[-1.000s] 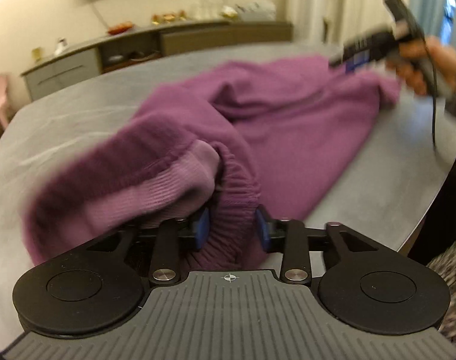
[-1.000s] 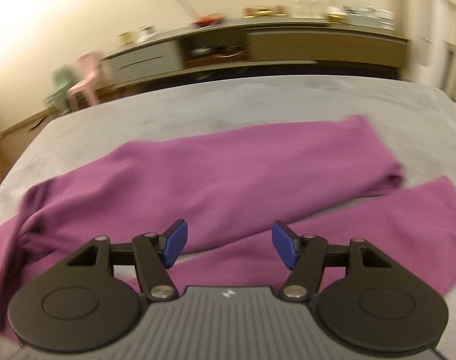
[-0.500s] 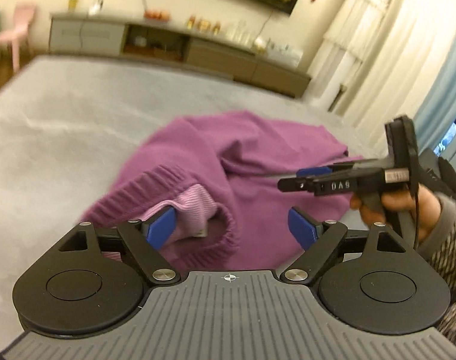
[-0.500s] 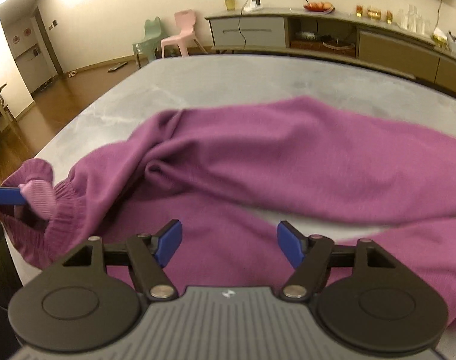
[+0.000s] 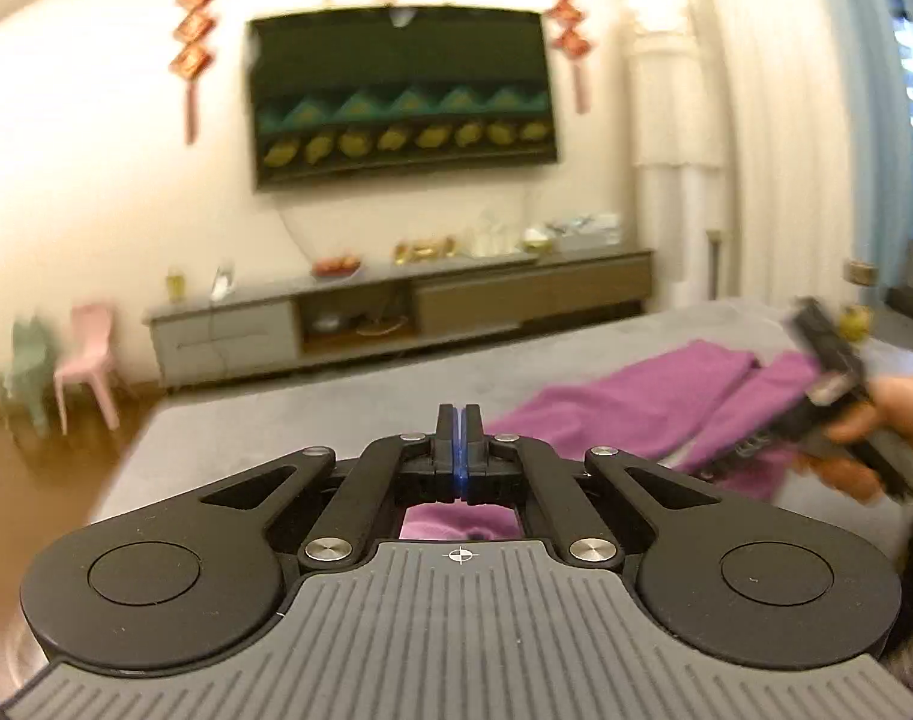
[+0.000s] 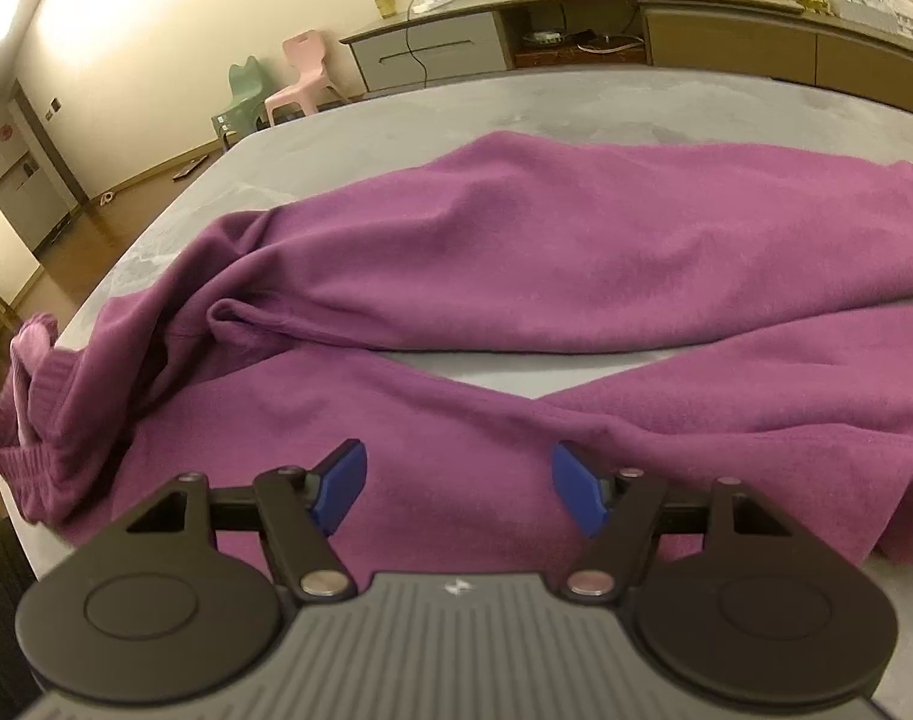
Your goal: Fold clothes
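**Purple trousers spread out, no fold made yet**

One garment is on the grey table (image 6: 396, 114): a single pair of purple trousers (image 6: 576, 252). In the right wrist view it fills the middle of the frame, the ribbed waistband (image 6: 30, 420) bunched at 9 o'clock, hanging at the table's near-left edge, and two legs running off toward 3 o'clock. The far leg lies fairly smooth; the near leg crosses the foreground, and a wedge of bare table shows between them. I judge the task to be at its start: the legs are not laid one on the other, the waistband is crumpled and partly turned out, and no crease or stack shows. Bringing the legs together, flattening the waist and folding lengthwise all appear left to do.

The right gripper (image 6: 456, 489) hovers over the near leg with its blue pads (image 6: 576, 492) standing wide apart and nothing between them; whether they touch the cloth below I cannot tell.

The left gripper (image 5: 458, 438) points out toward the room, its fingers pressed tight together with no cloth caught between them. A patch of purple shows beneath its frame at 6 o'clock. In that view the trousers lie toward 3 o'clock, where the person's hand (image 5: 888, 414) carries the other, blurred gripper.

Count: one garment, two legs, one waistband, two grippers.
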Demonstrator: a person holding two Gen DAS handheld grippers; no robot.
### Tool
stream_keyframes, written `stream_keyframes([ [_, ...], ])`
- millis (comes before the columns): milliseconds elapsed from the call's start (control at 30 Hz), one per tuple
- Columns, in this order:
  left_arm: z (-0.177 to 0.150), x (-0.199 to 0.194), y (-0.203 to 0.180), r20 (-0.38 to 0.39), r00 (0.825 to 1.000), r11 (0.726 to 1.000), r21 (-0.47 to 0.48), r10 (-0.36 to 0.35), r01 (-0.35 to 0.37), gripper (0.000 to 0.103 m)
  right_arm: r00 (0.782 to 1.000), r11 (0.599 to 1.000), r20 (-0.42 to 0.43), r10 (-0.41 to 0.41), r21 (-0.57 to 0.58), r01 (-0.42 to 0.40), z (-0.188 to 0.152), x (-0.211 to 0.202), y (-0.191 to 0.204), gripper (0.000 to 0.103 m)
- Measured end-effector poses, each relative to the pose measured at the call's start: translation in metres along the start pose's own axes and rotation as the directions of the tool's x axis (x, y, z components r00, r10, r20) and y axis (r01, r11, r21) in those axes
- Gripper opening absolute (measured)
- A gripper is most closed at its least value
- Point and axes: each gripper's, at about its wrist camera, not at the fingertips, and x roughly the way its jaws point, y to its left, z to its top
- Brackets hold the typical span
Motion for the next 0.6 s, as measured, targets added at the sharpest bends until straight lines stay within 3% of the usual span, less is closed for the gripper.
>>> stream_keyframes([
  [67,-0.015,-0.001,0.010,-0.156,0.986,0.999,-0.002,-0.054,0.054,0.000,1.000,1.000,0.002,0.000,-0.003,0.000,0.002,0.004,0.003,0.072],
  [100,-0.027,0.002,0.015,-0.205,0.979,1.000,-0.002,-0.009,0.008,0.000,1.000,1.000,0.002,0.001,-0.007,-0.001,0.003,0.006,0.007,0.072],
  [167,-0.046,0.011,0.032,-0.320,0.945,0.993,-0.074,0.063,-0.091,0.000,1.000,1.000,0.000,0.012,-0.017,-0.012,0.003,0.007,0.014,0.070],
  [200,-0.052,0.012,0.044,-0.331,0.940,0.980,-0.144,0.082,-0.136,0.002,1.000,0.999,-0.003,0.021,-0.024,-0.021,0.003,0.006,0.018,0.070],
  [267,-0.050,0.009,0.067,-0.279,0.957,0.940,-0.296,0.082,-0.167,0.036,1.000,0.998,0.006,0.023,-0.066,-0.023,0.003,0.001,0.030,0.070],
  [300,-0.046,0.007,0.075,-0.238,0.969,0.923,-0.357,0.061,-0.146,0.043,1.000,0.996,0.010,0.025,-0.086,-0.024,0.002,-0.001,0.036,0.070],
  [400,-0.028,0.025,0.083,-0.201,0.977,0.910,-0.414,-0.068,-0.021,0.066,0.998,0.987,0.031,0.054,-0.152,-0.049,0.008,-0.011,0.058,0.070],
  [500,-0.022,0.063,0.076,-0.255,0.951,0.899,-0.435,-0.176,0.050,0.070,0.994,0.970,0.048,0.102,-0.227,-0.089,0.025,-0.014,0.088,0.070],
  [600,-0.030,0.094,0.064,-0.349,0.902,0.879,-0.473,-0.254,0.065,0.070,0.987,0.952,0.029,0.157,-0.271,-0.144,0.046,-0.001,0.114,0.073],
])
